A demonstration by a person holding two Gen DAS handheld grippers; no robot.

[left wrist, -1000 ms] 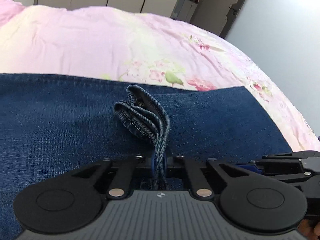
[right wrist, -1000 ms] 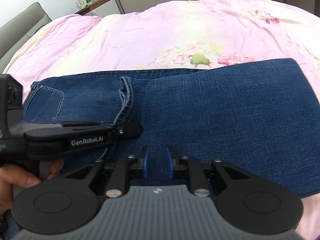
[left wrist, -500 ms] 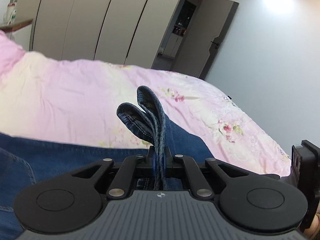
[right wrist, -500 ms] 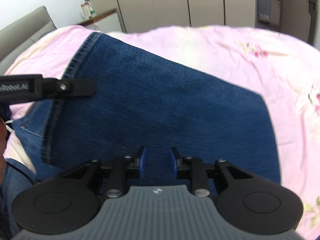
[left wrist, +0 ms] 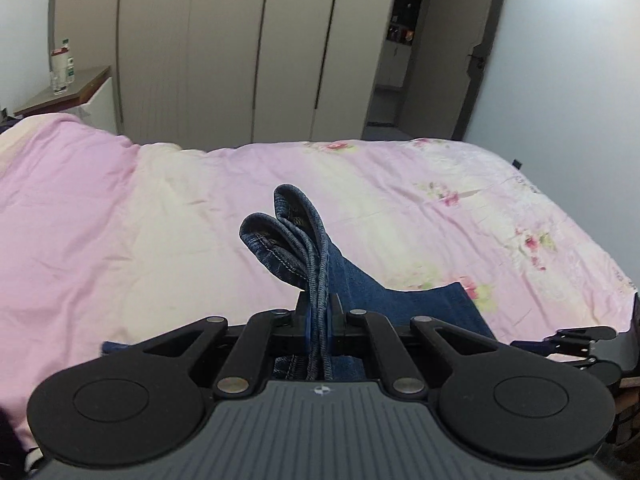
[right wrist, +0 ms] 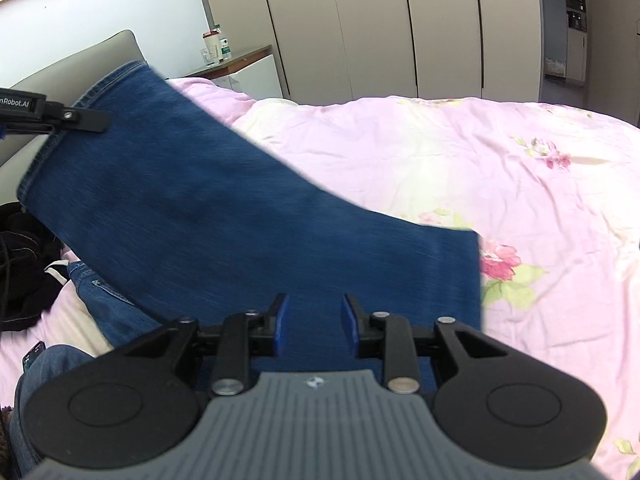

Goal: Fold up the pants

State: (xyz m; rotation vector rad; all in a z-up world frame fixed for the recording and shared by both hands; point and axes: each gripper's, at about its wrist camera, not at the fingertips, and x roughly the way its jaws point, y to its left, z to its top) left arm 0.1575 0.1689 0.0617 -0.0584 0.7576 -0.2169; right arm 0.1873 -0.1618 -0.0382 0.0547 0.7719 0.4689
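At the bottom centre of the left wrist view, the left gripper (left wrist: 319, 314) is clenched on the bunched hems of the pants (left wrist: 298, 246), now lifted clear of the pink bed (left wrist: 160, 208) where a second ago they lay flat. Across the right wrist view the denim hangs as a slanting sheet from upper left. The right gripper (right wrist: 315, 326) has just widened its fingers (right wrist: 281, 326); whether they pinch fabric I cannot tell. The fold-over seems underway.

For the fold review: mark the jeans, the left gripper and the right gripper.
jeans (right wrist: 248, 232): right wrist view, middle of the lifted denim panel.
left gripper (left wrist: 319, 314): left wrist view, between the fingertips clamping the hem.
right gripper (right wrist: 314, 322): right wrist view, gap between the blue pads.
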